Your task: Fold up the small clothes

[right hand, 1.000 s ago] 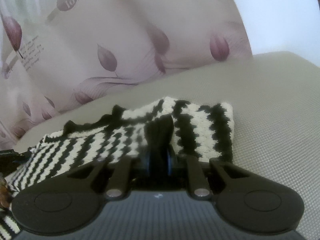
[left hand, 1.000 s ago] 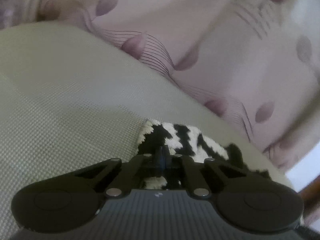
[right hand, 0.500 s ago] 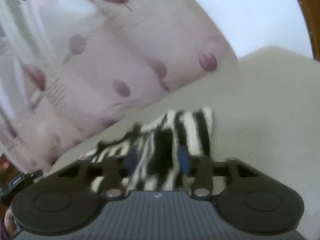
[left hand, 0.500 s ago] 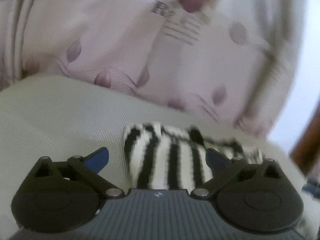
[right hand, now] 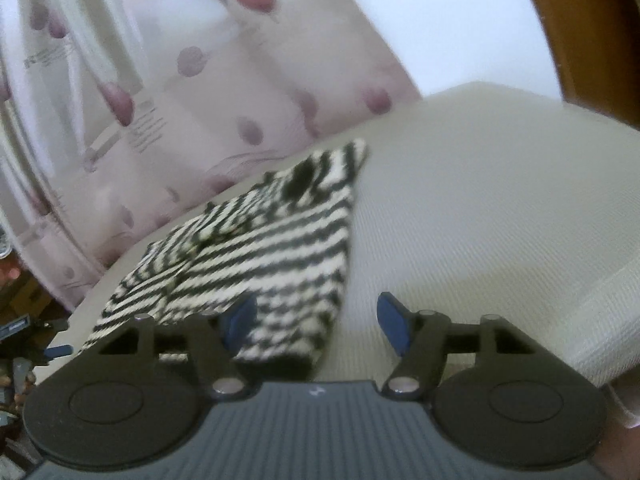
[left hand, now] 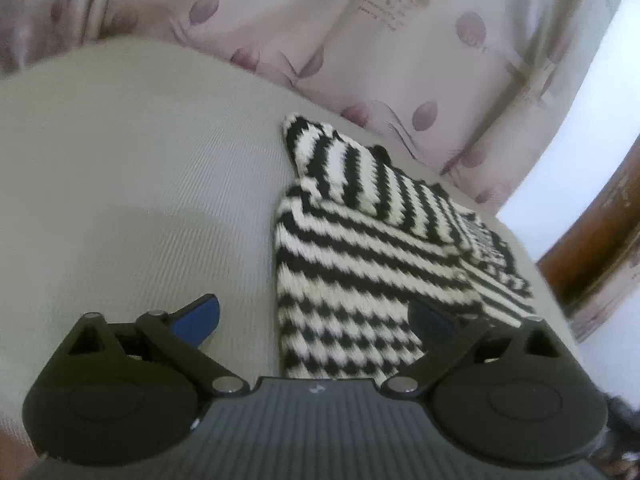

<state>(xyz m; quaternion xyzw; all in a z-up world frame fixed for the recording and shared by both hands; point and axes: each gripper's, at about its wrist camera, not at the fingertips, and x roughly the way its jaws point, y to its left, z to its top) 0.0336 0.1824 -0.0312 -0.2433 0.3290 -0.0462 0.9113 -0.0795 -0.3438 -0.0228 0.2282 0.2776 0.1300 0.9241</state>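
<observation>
The knitted garment (left hand: 372, 256) is striped black and white, lying on a pale grey-beige ribbed cushion (left hand: 132, 184) before a pinkish-white curtain (left hand: 420, 48) printed with mauve tulips and thin lines, while both black grippers carry blue fingertips (right hand: 394, 320).

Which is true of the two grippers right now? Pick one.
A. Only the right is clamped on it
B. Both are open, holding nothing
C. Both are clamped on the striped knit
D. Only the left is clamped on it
B: the left gripper and right gripper both have their blue-tipped fingers spread wide, and the striped knit lies loose on the beige cushion.
</observation>
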